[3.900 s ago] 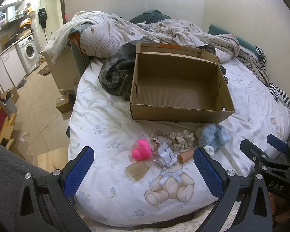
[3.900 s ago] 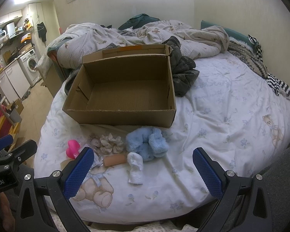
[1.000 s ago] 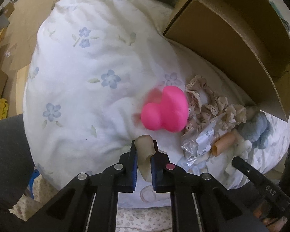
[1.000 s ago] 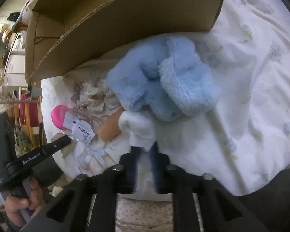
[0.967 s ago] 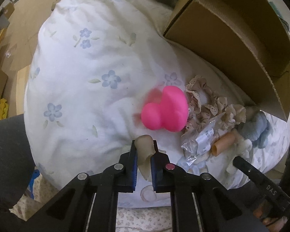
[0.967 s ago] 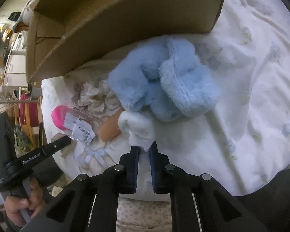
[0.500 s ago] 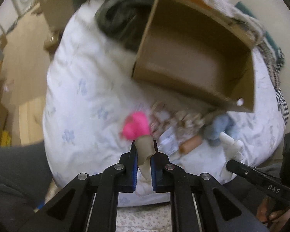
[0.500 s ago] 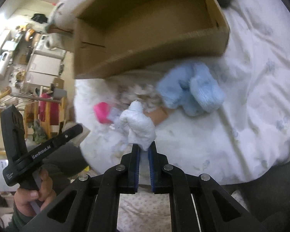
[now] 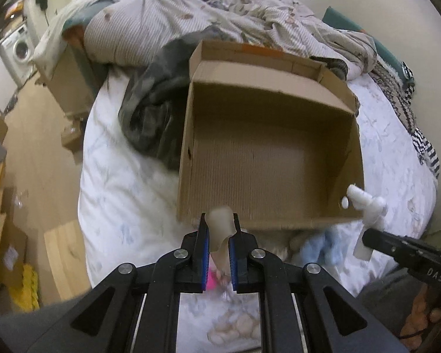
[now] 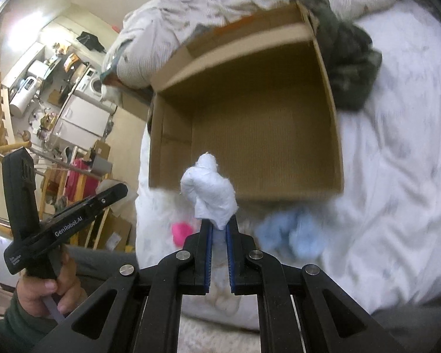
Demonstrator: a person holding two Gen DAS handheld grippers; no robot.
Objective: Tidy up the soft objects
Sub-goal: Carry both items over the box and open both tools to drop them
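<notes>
An open, empty cardboard box [image 9: 273, 158] [image 10: 250, 123] sits on the bed. My left gripper [image 9: 219, 229] is shut on a beige soft piece [image 9: 219, 223], held above the box's near wall. My right gripper [image 10: 217, 229] is shut on a white sock [image 10: 211, 188], also held at the box's near wall; it shows in the left wrist view [image 9: 366, 206] at the box's right corner. A blue fluffy sock [image 10: 294, 232] [image 9: 320, 247] and a pink soft toy [image 10: 181, 232] lie on the sheet in front of the box.
A dark garment [image 9: 153, 108] lies at the box's left and rear. A rumpled duvet [image 9: 191, 20] covers the far bed. The bed's left edge drops to the floor [image 9: 38, 158], with cartons and a washing machine [image 9: 20, 50] beyond.
Both grippers have lifted their soft pieces off the sheet and moved forward, up to the box's near wall. The box now fills both views.
</notes>
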